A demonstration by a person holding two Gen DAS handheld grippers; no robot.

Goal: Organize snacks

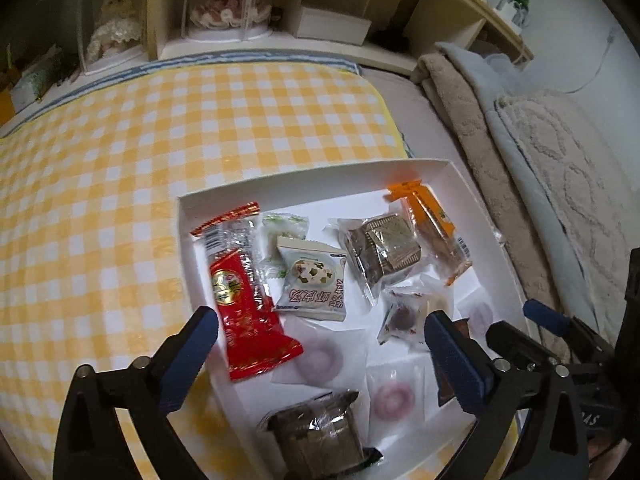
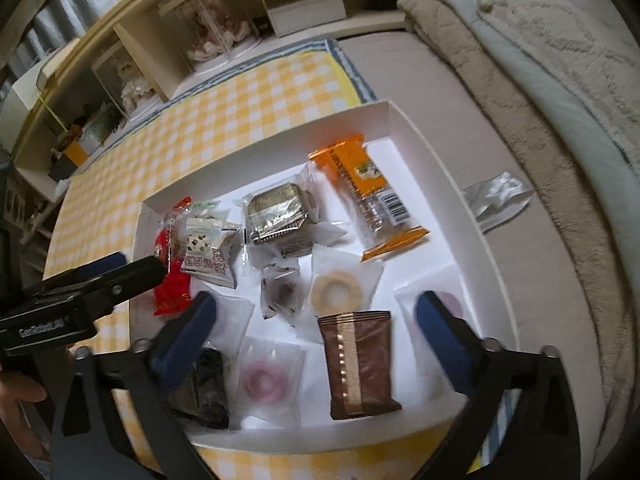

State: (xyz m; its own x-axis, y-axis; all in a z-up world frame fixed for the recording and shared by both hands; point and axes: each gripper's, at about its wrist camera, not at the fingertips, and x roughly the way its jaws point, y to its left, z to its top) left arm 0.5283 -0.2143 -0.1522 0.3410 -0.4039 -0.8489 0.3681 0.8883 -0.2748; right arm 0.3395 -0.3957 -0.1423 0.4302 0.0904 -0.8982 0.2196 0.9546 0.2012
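Both views close above tray (image 1: pixel 224 194)

Glossy plastic snack wrappers (image 2: pixel 362 364) (crinkly) in matt paperboard tray (image 2: pixel 440 168).

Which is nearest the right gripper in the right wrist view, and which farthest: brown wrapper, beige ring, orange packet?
From the right gripper:
1. Brown wrapper, between the open fingers.
2. Beige ring, just ahead in the white box.
3. Orange packet, far end, right.
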